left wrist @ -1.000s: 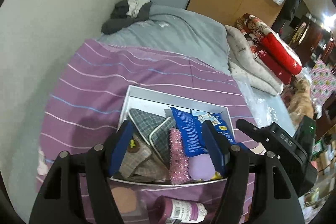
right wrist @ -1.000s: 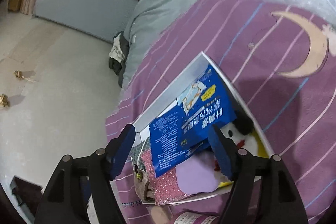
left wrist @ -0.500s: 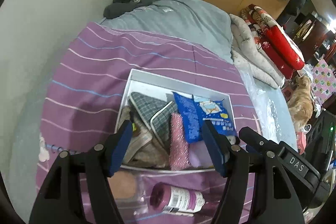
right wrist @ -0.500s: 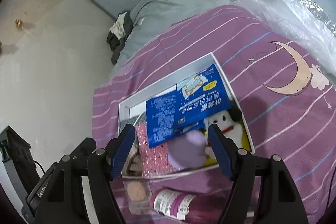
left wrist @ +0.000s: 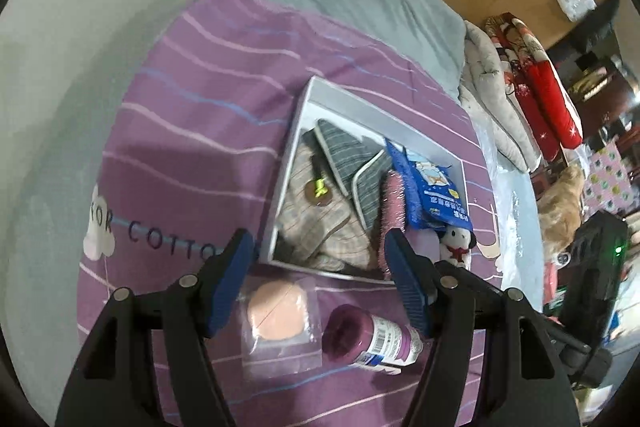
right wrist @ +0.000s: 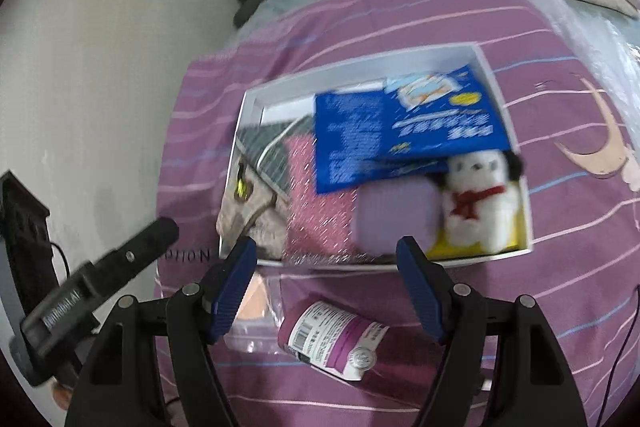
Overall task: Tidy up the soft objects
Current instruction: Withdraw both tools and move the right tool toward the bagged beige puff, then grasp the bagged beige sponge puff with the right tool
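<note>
Left gripper (left wrist: 320,283) and right gripper (right wrist: 326,289) both hang wide apart w/ nothing between the pads, over a purple striped bedspread (left wrist: 208,115). Beyond the tips sits the white box (right wrist: 360,67), packed w/ plaid cloth (left wrist: 320,227), blue packet (right wrist: 400,127), pink glitter sponge (right wrist: 316,203), plush dog (right wrist: 480,195). Nearer the tips lie a bagged peach puff (left wrist: 280,315) and a purple bottle (right wrist: 336,339), both outside the box. Right view is motion-blurred; packet text unreadable.

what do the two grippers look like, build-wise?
Both alike: left gripper and right gripper have black plastic arms with silver pivot screws and dark-blue ribbed pads. The left one's black body, seen from the right wrist, bears white lettering, unreadable.
</note>
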Demonstrator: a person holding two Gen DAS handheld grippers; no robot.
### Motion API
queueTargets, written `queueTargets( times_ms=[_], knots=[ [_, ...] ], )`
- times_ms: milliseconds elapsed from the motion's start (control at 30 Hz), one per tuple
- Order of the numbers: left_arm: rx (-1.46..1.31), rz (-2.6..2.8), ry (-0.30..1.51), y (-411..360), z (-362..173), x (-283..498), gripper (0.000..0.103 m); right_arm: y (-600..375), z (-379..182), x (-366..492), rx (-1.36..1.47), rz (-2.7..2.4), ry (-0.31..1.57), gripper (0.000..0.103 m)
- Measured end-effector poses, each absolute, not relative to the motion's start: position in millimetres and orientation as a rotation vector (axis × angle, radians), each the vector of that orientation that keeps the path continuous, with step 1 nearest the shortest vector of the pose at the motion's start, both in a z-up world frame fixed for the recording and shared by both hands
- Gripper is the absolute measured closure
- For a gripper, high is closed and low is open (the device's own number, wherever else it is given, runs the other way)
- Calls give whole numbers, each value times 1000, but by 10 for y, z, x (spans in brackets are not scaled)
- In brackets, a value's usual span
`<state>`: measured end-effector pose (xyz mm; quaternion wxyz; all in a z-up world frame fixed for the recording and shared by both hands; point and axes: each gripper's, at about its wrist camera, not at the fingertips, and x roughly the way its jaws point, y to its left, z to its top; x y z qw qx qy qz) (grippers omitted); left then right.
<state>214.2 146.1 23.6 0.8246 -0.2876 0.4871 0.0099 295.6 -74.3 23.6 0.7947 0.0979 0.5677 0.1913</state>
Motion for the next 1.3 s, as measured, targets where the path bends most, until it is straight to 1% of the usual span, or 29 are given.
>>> queueTargets(
  times_ms=[67, 267, 467, 567, 733, 1000, 1167, 1300],
  knots=[
    [-612, 24, 1055, 1496, 207, 2116, 36, -662, 178, 2941, 191, 434, 1244, 30],
    [-601, 69, 1086, 1569, 194, 2060, 36, -473, 144, 2874, 179, 518, 1273, 30],
    [-487, 222, 1129, 1668, 139, 2005, 36, -126, 28, 2807, 124, 593, 1317, 29],
    [-487, 238, 1143, 1748, 90, 1985, 36, 107, -96, 2796, 90, 634, 1354, 26],
    [-485, 300, 1159, 1901, 20, 1931, 36, 440, -440, 2800, 22, 624, 1430, 26],
    [-542, 343, 1167, 2093, -62, 1877, 36, 768, -628, 2708, -138, 579, 1410, 19],
    [-546, 339, 1168, 2113, -71, 1877, 36, 868, -681, 2682, -158, 596, 1407, 20],
    [-543, 335, 1171, 2106, -67, 1890, 36, 824, -649, 2627, -179, 596, 1404, 23]
  ],
)
